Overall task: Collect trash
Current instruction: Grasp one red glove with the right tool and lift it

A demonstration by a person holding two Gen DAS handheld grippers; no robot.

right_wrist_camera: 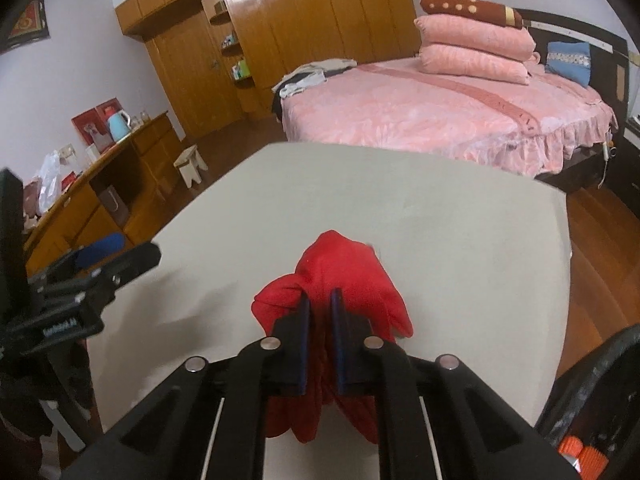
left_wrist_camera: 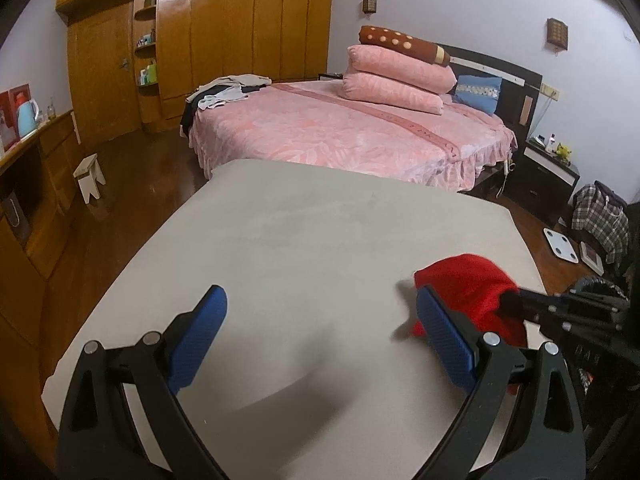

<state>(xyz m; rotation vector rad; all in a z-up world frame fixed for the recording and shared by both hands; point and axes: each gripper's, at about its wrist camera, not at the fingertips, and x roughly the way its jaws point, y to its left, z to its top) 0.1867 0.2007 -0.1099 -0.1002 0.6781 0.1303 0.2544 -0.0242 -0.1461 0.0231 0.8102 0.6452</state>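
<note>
A crumpled red cloth (right_wrist_camera: 348, 280) sits pinched in the right gripper (right_wrist_camera: 320, 300), its two blue-padded black fingers (right_wrist_camera: 305, 340) drawn close together with a fold of the fabric squeezed between them. The bundle bulges out ahead of the fingertips and hangs down below them, over the near right part of a pale grey, matte-topped table (right_wrist_camera: 440, 220); whether the fabric touches the tabletop cannot be told.

The left gripper (left_wrist_camera: 322, 312) hovers over the same table with its jaws spread wide and nothing between them; only bare tabletop shows between its blue pads (left_wrist_camera: 200, 340). From the left wrist view the red cloth lies just beyond the right-hand pad, with the black arm of the right gripper reaching in from the right edge.

Behind the table stands a bed with a pink floral quilt (left_wrist_camera: 352, 128), two pink pillows (left_wrist_camera: 400, 76) stacked on it under a brown bolster with pale dots (left_wrist_camera: 404, 44), and a blue cushion (left_wrist_camera: 478, 92) against the dark headboard. Tall glossy wooden wardrobes (left_wrist_camera: 240, 20) fill the far wall. A small pale wooden stool (left_wrist_camera: 90, 176) stands on the dark wooden floor, and a light blue kettle (right_wrist_camera: 119, 125) stands on a wooden sideboard to the left. At the right wrist view's lower right edge, a dark rounded rim (right_wrist_camera: 600, 360) shows beside the table, too blurred to identify.
</note>
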